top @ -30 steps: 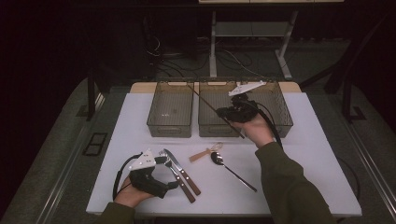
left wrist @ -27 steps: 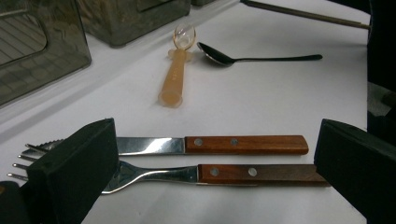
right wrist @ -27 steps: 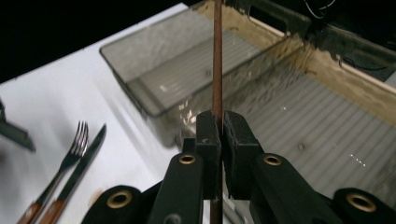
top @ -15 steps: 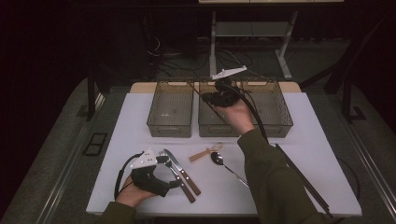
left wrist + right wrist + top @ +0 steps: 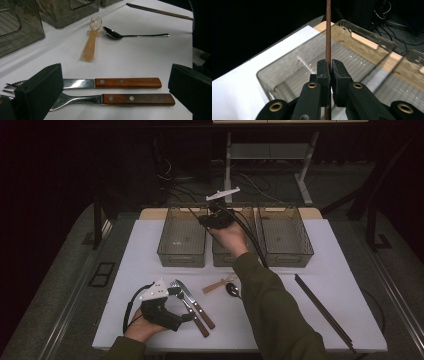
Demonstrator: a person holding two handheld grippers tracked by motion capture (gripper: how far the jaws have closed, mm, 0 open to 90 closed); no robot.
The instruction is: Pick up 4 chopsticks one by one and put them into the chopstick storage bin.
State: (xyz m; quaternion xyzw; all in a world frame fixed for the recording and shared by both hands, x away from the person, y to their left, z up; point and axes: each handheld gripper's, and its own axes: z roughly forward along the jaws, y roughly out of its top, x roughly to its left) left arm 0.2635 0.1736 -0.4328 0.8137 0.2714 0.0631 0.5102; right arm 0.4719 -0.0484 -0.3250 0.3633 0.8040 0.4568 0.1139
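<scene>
Currently your right fingers (image 5: pixel 328 70) are pressed together on a thin brown chopstick (image 5: pixel 328 30), which runs straight up between the pads and away from them in the right gripper view, its long axis in line with the fingers. In the high view the right gripper (image 5: pixel 216 218) hangs over the row of three smoky plastic bins, and the chopstick shows as a fine dark line slanting from the fingers toward the left bin (image 5: pixel 183 257). Directly beyond and below the fingertips lies that bin's open interior; it looks empty, as far as the dim picture allows.

Your left fingers (image 5: pixel 40 92) stand wide apart with nothing between the pads. Just ahead of them a knife (image 5: pixel 112 83) and a fork (image 5: pixel 117 99) lie side by side on the white table (image 5: pixel 330 265), both with wooden handles, long axes running across the gap between the fingers. Farther out rest a small amber plastic spoon (image 5: pixel 90 45) and a metal spoon (image 5: pixel 135 36), bowls nearly meeting.

Judged progress: sorting is at an early stage. One chopstick is in hand and not yet released. A second chopstick (image 5: pixel 322 307) lies on the table off to the right of your right forearm, angled toward the near right corner. Knife, fork and both spoons remain to be binned.
</scene>
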